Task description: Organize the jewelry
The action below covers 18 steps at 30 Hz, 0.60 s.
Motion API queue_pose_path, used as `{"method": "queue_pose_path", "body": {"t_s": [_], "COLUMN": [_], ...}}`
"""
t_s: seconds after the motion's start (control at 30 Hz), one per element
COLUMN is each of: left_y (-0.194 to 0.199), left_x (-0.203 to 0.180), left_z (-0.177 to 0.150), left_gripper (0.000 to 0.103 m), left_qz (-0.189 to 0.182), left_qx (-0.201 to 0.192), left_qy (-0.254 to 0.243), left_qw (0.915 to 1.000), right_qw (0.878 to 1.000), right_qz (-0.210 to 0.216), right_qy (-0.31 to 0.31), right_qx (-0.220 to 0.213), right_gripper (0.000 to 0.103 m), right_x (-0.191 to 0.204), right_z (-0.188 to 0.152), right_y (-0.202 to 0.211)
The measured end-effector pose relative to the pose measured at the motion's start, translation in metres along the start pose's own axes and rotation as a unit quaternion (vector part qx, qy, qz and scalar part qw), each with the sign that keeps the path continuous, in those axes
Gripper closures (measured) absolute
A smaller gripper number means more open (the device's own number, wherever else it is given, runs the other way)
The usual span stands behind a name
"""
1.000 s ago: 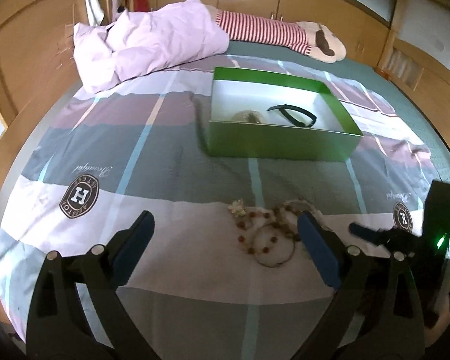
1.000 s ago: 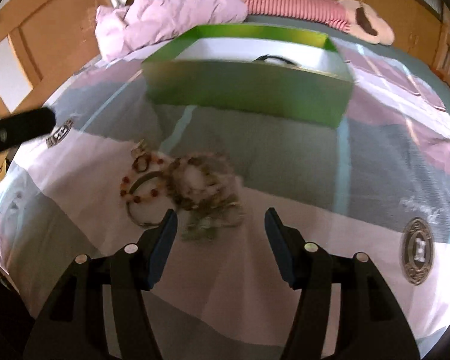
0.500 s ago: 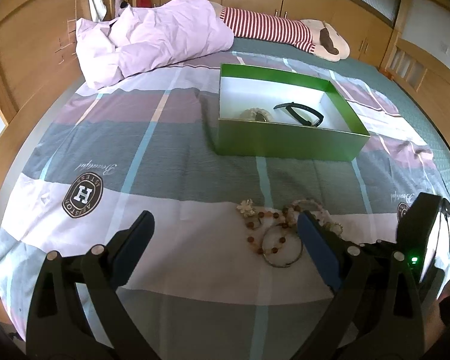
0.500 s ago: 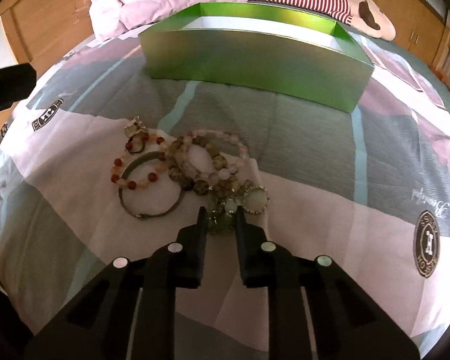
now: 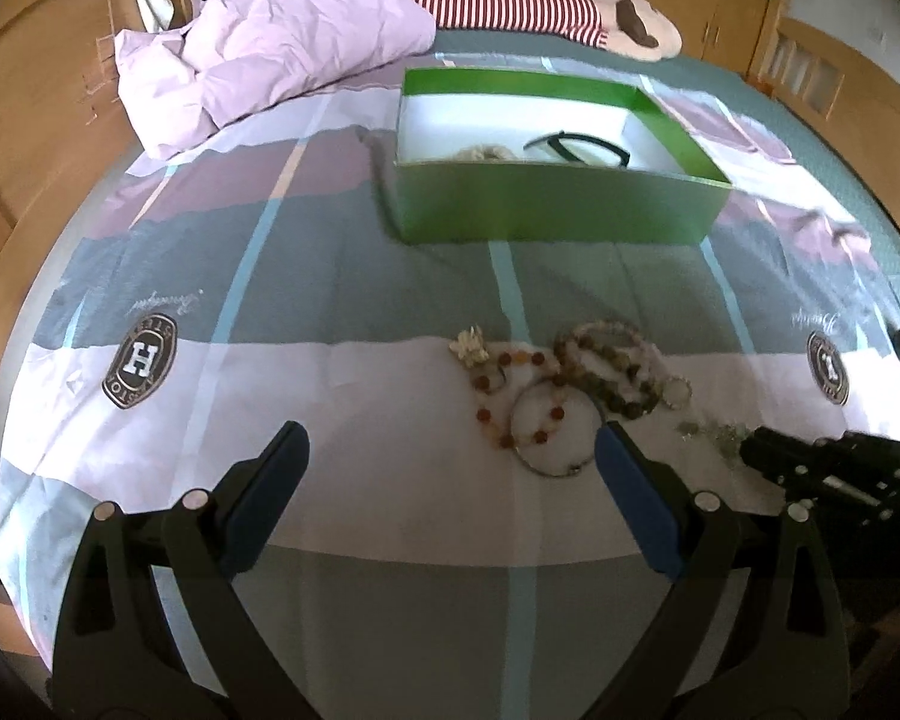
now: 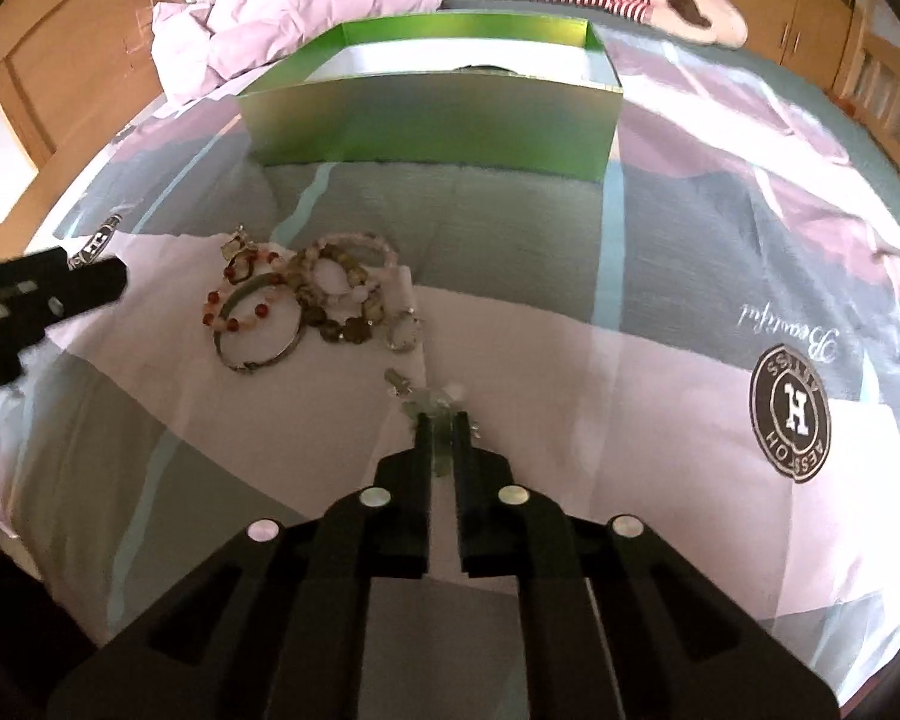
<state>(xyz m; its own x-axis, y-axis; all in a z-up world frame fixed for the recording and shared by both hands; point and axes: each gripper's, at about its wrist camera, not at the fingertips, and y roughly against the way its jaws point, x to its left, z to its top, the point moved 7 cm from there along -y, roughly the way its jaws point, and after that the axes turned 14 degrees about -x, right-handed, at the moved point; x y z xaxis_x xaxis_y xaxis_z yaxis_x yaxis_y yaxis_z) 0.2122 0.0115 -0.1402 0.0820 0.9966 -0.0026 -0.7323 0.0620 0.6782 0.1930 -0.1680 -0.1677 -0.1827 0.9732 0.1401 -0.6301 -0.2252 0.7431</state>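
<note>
Both wrist views downward, sharing bedspread [image 5: 390, 420]

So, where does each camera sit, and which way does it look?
Left wrist: on the left claw, looking down and forward over the bed at the green box and bracelets; its own open claw shows, with the right claw at the right edge.
Right wrist: on the right claw, looking down and forward; its own claw pinches a pale trinket, with the left claw at the left edge.
Shared: box, bracelets, pink duvet, bedspread.
</note>
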Motion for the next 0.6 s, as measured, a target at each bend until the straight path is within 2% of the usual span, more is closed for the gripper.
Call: {"method": "queue_pose_path", "body": {"t_s": [0.03, 0.1, 0.17, 0.27, 0.4, 0.5, 0.6], "left_y": [-0.002, -0.009, -0.020, -0.039, -0.069, -0.084, -0.089], "left_x": [0.000, -0.003, -0.007, -0.014, -0.019, -0.022, -0.022], "left_z": [-0.001, -0.004, -0.006, -0.008, -0.015, -0.019, -0.021], "left_gripper": [0.008, 0.008, 0.008, 0.009, 0.024, 0.024, 0.026], "left_qz": [0.001, 0.003, 0.006, 0.008, 0.009, 0.009, 0.026], "left_qx": [0.002, 0.007, 0.011, 0.010, 0.028, 0.027, 0.030], "left_qy": [-0.001, -0.003, -0.008, -0.024, -0.035, -0.033, -0.043], "left_qw": [1.0000, 1.0000, 0.9999, 0.9996, 0.9989, 0.9991, 0.9983], "right_qw": [1.000, 0.997, 0.995, 0.993, 0.991, 0.992, 0.992], "right_qz": [0.015, 0.026, 0.038, 0.031, 0.031, 0.028, 0.029], "right_qy": [-0.026, -0.066, -0.087, -0.104, -0.118, -0.111, -0.109], "right_qx": [-0.007, -0.032, -0.038, -0.051, -0.051, -0.053, -0.049], "right_gripper": [0.038, 0.022, 0.022, 0.022, 0.022, 0.022, 0.022], "right_x": [-0.002, -0.006, -0.010, -0.016, -0.024, -0.026, -0.027], "right_z": [0.006, 0.018, 0.028, 0.037, 0.041, 0.043, 0.042], "right_y": [0.005, 0.016, 0.022, 0.026, 0.025, 0.026, 0.028]}}
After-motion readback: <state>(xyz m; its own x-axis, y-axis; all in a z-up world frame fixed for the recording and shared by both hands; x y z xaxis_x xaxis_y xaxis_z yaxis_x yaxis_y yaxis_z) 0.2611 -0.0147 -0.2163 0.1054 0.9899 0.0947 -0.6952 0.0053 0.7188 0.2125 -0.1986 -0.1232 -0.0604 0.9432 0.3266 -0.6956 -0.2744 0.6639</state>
